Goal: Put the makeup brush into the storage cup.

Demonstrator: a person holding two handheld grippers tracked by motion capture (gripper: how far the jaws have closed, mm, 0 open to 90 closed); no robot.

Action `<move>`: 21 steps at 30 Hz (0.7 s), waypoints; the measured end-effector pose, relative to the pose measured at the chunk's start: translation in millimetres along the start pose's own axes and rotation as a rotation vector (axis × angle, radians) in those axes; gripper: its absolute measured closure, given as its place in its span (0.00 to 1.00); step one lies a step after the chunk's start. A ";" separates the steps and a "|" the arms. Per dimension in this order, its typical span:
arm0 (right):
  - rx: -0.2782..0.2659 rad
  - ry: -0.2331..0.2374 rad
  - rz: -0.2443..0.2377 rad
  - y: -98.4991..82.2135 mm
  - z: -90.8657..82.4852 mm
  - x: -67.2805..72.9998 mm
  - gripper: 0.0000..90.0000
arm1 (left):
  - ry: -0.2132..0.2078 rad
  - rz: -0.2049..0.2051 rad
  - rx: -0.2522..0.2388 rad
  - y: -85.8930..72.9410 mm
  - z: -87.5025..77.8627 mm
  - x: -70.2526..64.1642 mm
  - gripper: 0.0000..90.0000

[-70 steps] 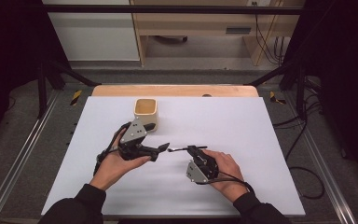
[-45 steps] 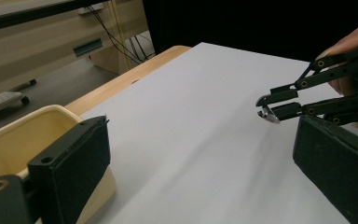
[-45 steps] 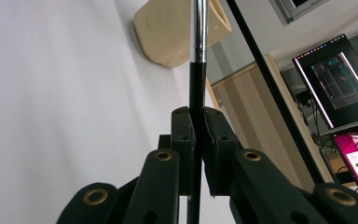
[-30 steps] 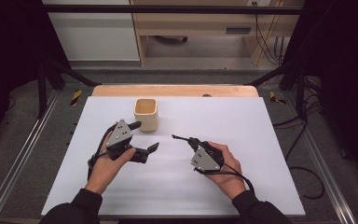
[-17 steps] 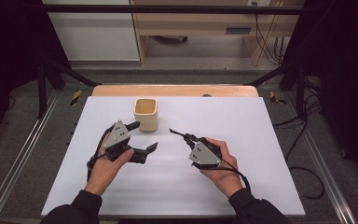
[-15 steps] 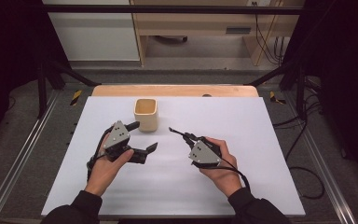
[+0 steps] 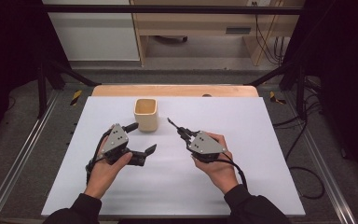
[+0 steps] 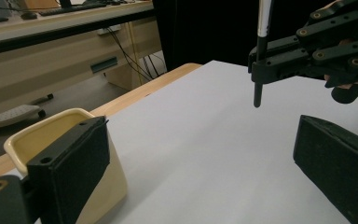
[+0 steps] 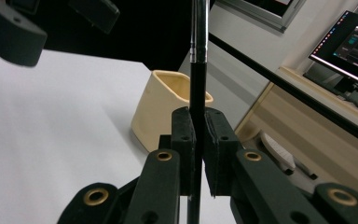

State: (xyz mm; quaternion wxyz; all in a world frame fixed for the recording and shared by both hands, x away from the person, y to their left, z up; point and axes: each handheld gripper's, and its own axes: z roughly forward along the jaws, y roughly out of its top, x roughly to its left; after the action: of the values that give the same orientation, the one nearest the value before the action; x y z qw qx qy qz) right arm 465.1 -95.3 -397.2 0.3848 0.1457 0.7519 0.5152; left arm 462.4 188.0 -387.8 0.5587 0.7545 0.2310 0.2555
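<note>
My right gripper is shut on a thin black pen, held above the white table to the right of a cream cup. In the right gripper view the pen stands upright between the pressed pads, with the cup just behind it. My left gripper is open with nothing in it, just in front of the cup. In the left gripper view its jaws stand wide apart, the cup sits behind the left pad, and the right gripper holds the pen point-down.
The white sheet covers the table, with a wooden strip along its far edge. Metal rails run along both sides. Cables lie on the floor to the right. A monitor stands beyond the table.
The two grippers, close together at first, have drawn apart. My right hand has lifted the pen and carried it toward the cup. The left gripper has stayed put over the last second.
</note>
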 end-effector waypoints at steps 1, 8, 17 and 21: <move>-0.004 0.003 0.008 0.5 0.3 -0.7 0.93 | 0.000 0.000 -0.003 0.0 -0.2 -0.2 0.04; -0.018 0.028 0.065 1.1 3.9 -2.3 0.93 | 0.009 -0.003 -0.033 -2.8 -2.5 -0.8 0.04; -0.020 0.032 0.065 4.6 9.8 1.6 0.93 | 0.035 -0.014 -0.085 -9.4 -7.3 -1.4 0.04; -0.021 0.035 0.062 6.4 13.2 3.7 0.93 | 0.039 -0.022 -0.102 -13.4 -10.8 -0.3 0.04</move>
State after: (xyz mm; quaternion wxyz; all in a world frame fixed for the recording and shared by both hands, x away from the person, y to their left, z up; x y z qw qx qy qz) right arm 471.1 -81.5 -395.4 0.3570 0.1559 0.7481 0.5371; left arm 454.4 199.2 -398.1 0.5945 0.7174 0.2367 0.2755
